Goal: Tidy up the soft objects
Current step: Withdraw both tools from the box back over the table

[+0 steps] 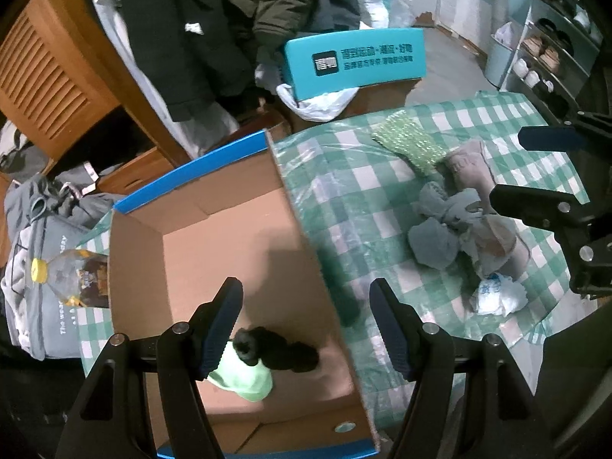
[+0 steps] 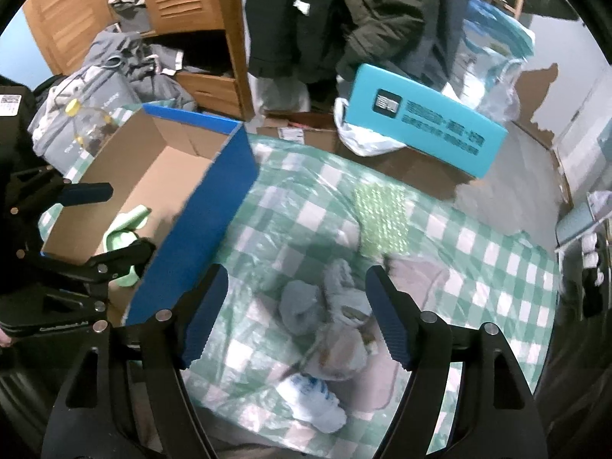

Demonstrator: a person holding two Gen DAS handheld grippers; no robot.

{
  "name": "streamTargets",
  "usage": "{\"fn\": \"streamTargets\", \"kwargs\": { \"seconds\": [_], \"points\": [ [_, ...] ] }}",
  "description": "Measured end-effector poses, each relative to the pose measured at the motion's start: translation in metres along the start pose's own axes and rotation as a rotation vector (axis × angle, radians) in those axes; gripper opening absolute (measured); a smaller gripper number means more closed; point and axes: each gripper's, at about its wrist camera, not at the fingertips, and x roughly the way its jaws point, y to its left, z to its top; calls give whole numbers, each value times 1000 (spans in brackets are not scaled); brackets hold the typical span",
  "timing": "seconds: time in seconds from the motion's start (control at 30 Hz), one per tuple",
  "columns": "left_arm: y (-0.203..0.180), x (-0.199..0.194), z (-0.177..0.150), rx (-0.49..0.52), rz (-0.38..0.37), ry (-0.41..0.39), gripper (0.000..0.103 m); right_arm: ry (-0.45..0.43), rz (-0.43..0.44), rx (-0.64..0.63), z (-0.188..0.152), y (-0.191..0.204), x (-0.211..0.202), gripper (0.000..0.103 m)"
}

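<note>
- My right gripper (image 2: 296,315) hangs over the sock pile (image 2: 325,317) with its jaws wide apart and nothing between the pads; the pile sits right in the gap below them.
- My left gripper (image 1: 306,327) is also spread wide and empty, straddling the near wall of the cardboard box (image 1: 306,222), with one finger over the box floor and the other over the cloth.
- In that box, at about 6 o'clock in the left view, already lie a black sock (image 1: 279,348) and a pale green one (image 1: 244,378), touching each other.
- The grey and pinkish socks in the pile look light, limp and tangled. I judge they will drape and drag their neighbours, so I would pinch one bunched grey roll at its thick middle, not a loose toe.
- A white crumpled piece with blue print (image 2: 313,397) lies at 6 o'clock of the pile, touching it; it looks thin and crushable, easy to grip anywhere.
- A green knobbly cloth (image 2: 380,218) lies flat at 12 o'clock of the pile; I would need an edge to lift it.
- The surface is a green checked tablecloth (image 2: 478,252) under clear plastic, probably slick, so things may slide instead of lifting.
- The room is crowded: hanging coats, a wooden louvred cabinet, a teal box (image 2: 428,134) beyond the table.
</note>
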Motion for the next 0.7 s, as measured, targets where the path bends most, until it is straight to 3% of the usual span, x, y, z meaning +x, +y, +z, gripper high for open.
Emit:
{"fn": "streamTargets", "kwargs": {
  "seconds": [0.2,0.7],
  "points": [
    [-17,3,6,19,-14,8,75,9,-10,26,-11,-17,0,75],
    [-52,33,16,68,-5,61,76,89,-46,77,-37,-51,28,75]
  ]
}}
